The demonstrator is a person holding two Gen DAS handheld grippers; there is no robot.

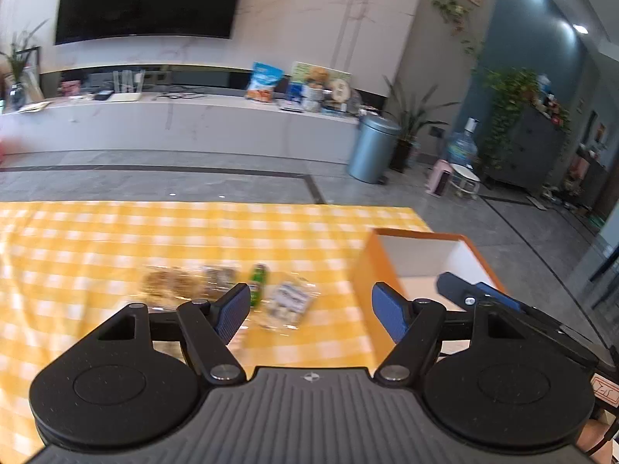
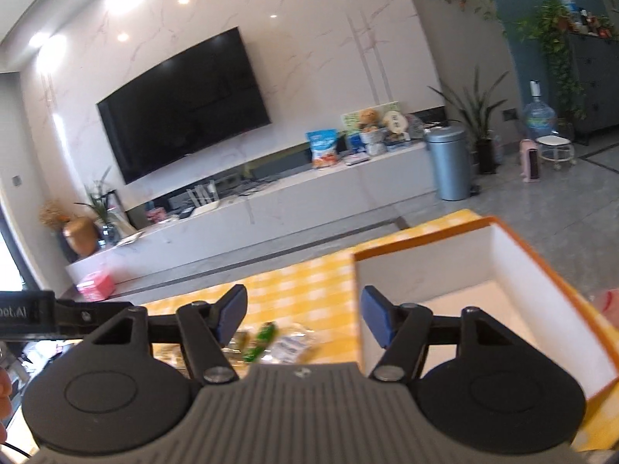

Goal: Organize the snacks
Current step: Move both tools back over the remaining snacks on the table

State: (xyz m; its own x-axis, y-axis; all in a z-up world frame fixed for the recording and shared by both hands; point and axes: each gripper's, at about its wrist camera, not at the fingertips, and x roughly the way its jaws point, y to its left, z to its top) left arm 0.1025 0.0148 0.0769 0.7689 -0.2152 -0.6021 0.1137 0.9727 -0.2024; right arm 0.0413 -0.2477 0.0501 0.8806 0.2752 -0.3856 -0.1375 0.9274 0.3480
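Observation:
On the yellow checked tablecloth (image 1: 116, 239) lie three snacks side by side: a clear pack of brown biscuits (image 1: 182, 282), a small green packet (image 1: 258, 282) and a clear bag with white print (image 1: 288, 301). My left gripper (image 1: 309, 305) hovers open above them, nothing between its blue pads. An orange box (image 1: 367, 270) with a white inside stands to the right; I see nothing inside it. My right gripper (image 2: 303, 315) is open and empty, over the box's left wall (image 2: 358, 290), with the green packet (image 2: 263, 338) and the printed bag (image 2: 290, 344) below it. The right gripper's finger (image 1: 476, 294) reaches over the box.
The table's far edge (image 1: 232, 203) drops to a grey tiled floor. Beyond stand a white TV bench (image 1: 193, 123), a metal bin (image 1: 373, 147), plants and a water bottle. A pink thing (image 2: 609, 301) shows past the box's right wall.

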